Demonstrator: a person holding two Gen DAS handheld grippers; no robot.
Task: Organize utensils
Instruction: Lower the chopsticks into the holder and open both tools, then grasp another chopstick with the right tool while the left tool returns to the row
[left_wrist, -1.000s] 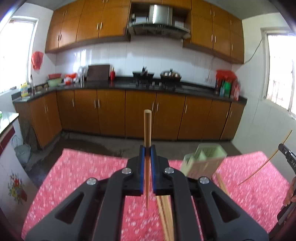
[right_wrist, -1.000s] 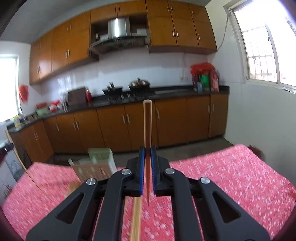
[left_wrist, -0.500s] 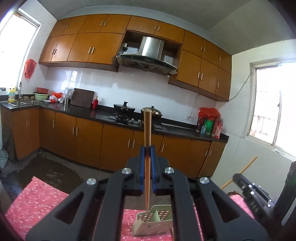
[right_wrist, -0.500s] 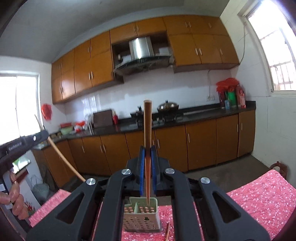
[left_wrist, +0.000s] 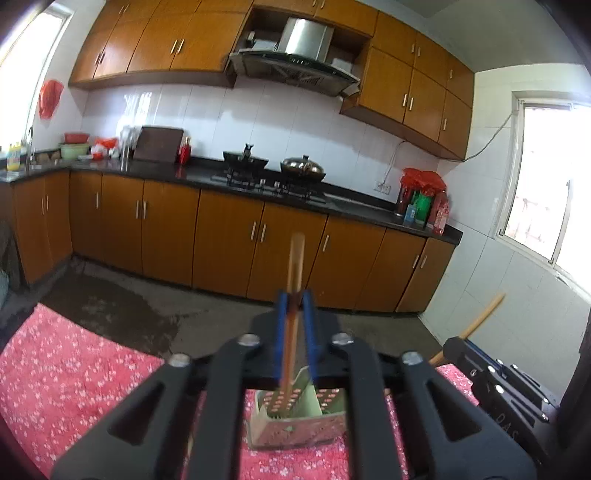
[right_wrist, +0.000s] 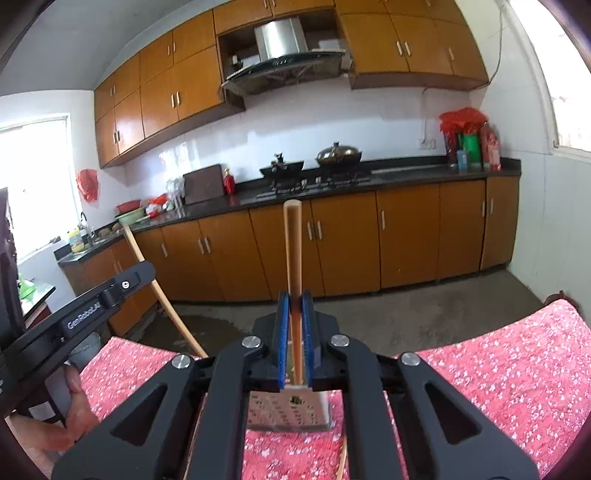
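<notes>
Left gripper (left_wrist: 294, 314) and right gripper (right_wrist: 294, 314), each with jaws closed on one upright wooden chopstick (left_wrist: 291, 325) (right_wrist: 293, 280). Both chopstick tips hang above the perforated green utensil holder (left_wrist: 295, 424) standing on the red floral tablecloth (right_wrist: 498, 362).

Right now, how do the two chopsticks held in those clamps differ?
The left chopstick looks blurred, its lower end over the green holder; the right chopstick is sharp, its lower end hidden behind the right gripper. The left gripper grips likewise: both stand upright, clamped mid-length.
</notes>
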